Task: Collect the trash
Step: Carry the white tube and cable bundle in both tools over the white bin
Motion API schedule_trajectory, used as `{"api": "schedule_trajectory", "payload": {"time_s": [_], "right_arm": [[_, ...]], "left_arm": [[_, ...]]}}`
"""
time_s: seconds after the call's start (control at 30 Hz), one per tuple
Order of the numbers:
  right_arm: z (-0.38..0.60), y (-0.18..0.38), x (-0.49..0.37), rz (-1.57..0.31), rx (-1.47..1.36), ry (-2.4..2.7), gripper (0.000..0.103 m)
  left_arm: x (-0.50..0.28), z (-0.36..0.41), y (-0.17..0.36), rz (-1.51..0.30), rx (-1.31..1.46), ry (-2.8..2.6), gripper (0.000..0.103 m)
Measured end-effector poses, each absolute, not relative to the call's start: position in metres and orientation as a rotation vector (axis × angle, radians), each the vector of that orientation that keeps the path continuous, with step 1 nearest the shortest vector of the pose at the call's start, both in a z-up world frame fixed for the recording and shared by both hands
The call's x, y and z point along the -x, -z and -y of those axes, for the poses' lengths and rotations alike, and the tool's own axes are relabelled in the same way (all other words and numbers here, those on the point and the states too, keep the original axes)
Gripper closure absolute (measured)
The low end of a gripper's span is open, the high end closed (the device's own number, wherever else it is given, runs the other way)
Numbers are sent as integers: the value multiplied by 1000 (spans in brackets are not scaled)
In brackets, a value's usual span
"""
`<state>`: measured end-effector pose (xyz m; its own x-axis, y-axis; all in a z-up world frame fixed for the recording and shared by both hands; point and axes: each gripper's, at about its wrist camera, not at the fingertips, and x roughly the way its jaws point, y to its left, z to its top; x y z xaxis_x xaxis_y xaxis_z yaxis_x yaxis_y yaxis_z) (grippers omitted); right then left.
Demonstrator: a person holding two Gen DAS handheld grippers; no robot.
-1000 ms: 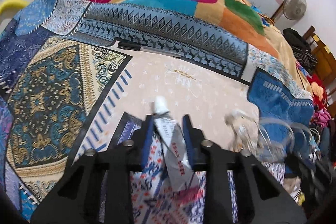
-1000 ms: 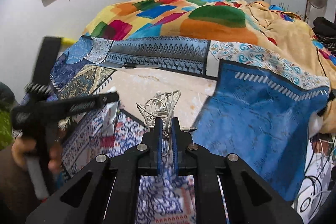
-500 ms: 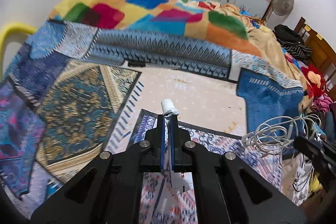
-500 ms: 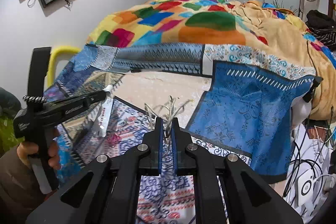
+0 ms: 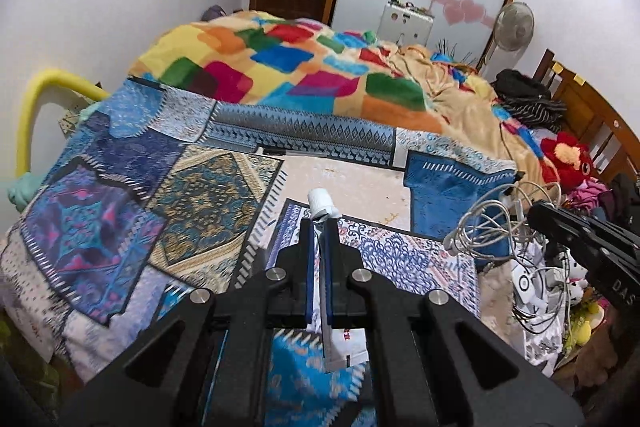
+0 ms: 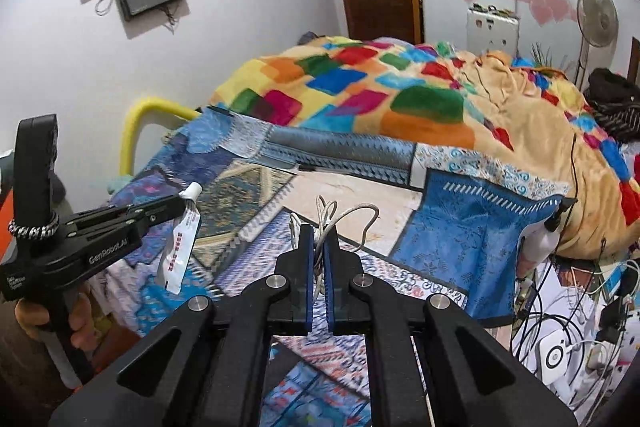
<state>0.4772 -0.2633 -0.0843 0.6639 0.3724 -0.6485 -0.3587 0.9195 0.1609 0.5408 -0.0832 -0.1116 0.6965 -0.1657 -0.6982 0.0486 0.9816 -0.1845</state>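
Note:
My left gripper [image 5: 319,223] is shut on a flattened white tube [image 5: 335,341] with a white cap and red print, lifted above the bed. From the right wrist view the same tube [image 6: 181,251] hangs cap up from the left gripper [image 6: 182,205], which a hand holds at the left. My right gripper [image 6: 316,231] is shut on a tangle of pale cable [image 6: 344,215]. In the left wrist view that cable bundle [image 5: 496,223] dangles from the right gripper [image 5: 534,213] at the right edge.
Patterned blue cloths [image 5: 200,203] and a multicoloured blanket [image 5: 288,67] cover the bed. A yellow tube rail [image 5: 28,115] stands at the left wall. Chargers and wires [image 6: 568,339] clutter the floor on the right, beside a wooden bed frame [image 5: 592,115] and a standing fan [image 6: 596,15].
The left gripper closed on the tube and lifted it off the bed. The right gripper rose with the cable tangle. Both views now sit higher and show more of the room.

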Motion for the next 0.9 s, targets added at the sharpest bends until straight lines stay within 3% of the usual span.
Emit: {"api": "schedule_trajectory", "payload": {"time_s": [0.43,0.9], "right_arm": [[207,38,-395,-687,29,-528,99],[114,42,-307,-708,117,-696,99]], "left_arm": [[-419,19,67,-729,205,20,101],[-288,-79,64,-696,248,-148,101]]}}
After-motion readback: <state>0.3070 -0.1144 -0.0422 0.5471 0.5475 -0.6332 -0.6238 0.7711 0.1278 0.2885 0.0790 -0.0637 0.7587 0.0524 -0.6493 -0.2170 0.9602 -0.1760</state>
